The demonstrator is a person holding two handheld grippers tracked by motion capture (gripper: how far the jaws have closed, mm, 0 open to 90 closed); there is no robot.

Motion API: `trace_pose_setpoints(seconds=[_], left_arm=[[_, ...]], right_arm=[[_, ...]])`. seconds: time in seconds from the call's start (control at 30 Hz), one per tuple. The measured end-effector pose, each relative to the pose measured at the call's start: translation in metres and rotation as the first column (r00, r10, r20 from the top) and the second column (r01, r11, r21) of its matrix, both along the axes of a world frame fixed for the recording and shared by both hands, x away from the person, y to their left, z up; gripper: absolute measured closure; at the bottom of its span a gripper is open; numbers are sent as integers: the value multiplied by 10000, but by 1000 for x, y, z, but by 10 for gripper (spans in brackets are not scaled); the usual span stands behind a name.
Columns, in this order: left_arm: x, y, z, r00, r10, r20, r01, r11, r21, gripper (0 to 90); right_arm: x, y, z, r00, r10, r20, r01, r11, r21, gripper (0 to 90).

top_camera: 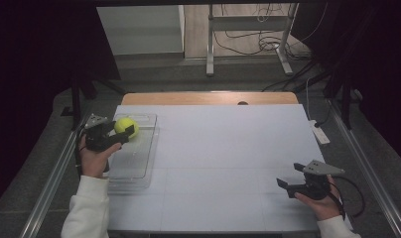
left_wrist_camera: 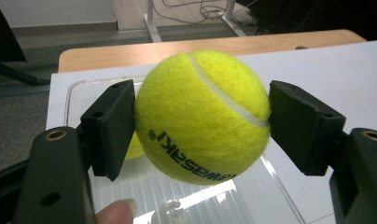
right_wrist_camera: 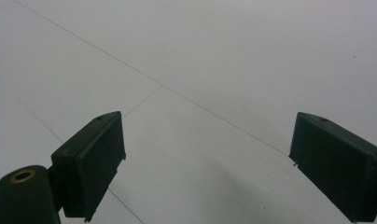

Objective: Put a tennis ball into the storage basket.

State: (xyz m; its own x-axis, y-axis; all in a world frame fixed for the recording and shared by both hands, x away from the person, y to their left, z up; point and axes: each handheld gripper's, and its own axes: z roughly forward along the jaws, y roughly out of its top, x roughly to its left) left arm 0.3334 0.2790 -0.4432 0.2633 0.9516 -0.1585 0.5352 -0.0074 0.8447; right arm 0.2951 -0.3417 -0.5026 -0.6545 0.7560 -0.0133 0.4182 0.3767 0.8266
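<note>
A yellow tennis ball (top_camera: pixel 125 126) (left_wrist_camera: pixel 203 116) is clamped between the black pads of my left gripper (top_camera: pixel 123 130) (left_wrist_camera: pixel 200 123), which is shut on it. The ball hangs over the far end of a clear plastic tray (top_camera: pixel 139 158) (left_wrist_camera: pixel 266 191) at the table's left side. My right gripper (top_camera: pixel 289 177) (right_wrist_camera: pixel 207 163) rests low near the front right of the white table, jaws wide apart with nothing but bare table between them.
The white table top (top_camera: pixel 228 148) stretches between the two hands, with a wooden strip (top_camera: pixel 208 97) along its far edge. A white power strip (top_camera: pixel 319 132) lies just off the right edge. Metal stand legs and cables (top_camera: pixel 248 44) are on the floor beyond.
</note>
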Motion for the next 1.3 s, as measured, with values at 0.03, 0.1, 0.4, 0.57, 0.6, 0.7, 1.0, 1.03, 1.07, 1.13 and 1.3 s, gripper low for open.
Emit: trace_pose_setpoints(seconds=[0.03,0.1,0.4,0.57,0.6,0.7,1.0,1.03,1.07,1.13,1.3], left_arm=[[1,0,-1,10000,10,-75,-9,10000,52,269],[2,2,-3,9998,75,-181,-72,9999,152,269],[6,6,-12,9969,298,-722,-271,9989,389,269],[9,7,-17,9933,393,-1083,-319,9970,699,269],[10,7,-18,9921,449,-1173,-353,9960,823,268],[11,7,-21,9895,492,-1357,-361,9946,969,268],[15,7,-27,9832,529,-1747,-337,9932,1113,267],[15,6,-28,9823,545,-1794,-345,9930,1128,267],[15,6,-28,9816,536,-1835,-327,9929,1148,267],[16,6,-28,9811,532,-1861,-322,9929,1143,267],[15,6,-28,9808,570,-1865,-356,9926,1158,268]], right_arm=[[0,0,0,10000,-2,1,2,10000,-6,107],[0,0,0,10000,-3,-1,3,10000,-2,107],[0,0,0,10000,-2,0,2,10000,-10,107],[0,0,0,10000,-2,-2,2,10000,-20,107],[0,0,0,10000,0,-3,0,10000,-21,107],[0,0,0,10000,-1,-3,1,10000,-16,107],[0,0,0,10000,0,-6,0,10000,-27,107],[0,0,0,10000,0,-5,0,10000,-25,107],[0,0,0,10000,3,-4,-3,10000,-27,107],[0,0,0,10000,5,-1,-5,10000,-29,107],[0,0,0,10000,12,-12,-12,10000,-20,107]])
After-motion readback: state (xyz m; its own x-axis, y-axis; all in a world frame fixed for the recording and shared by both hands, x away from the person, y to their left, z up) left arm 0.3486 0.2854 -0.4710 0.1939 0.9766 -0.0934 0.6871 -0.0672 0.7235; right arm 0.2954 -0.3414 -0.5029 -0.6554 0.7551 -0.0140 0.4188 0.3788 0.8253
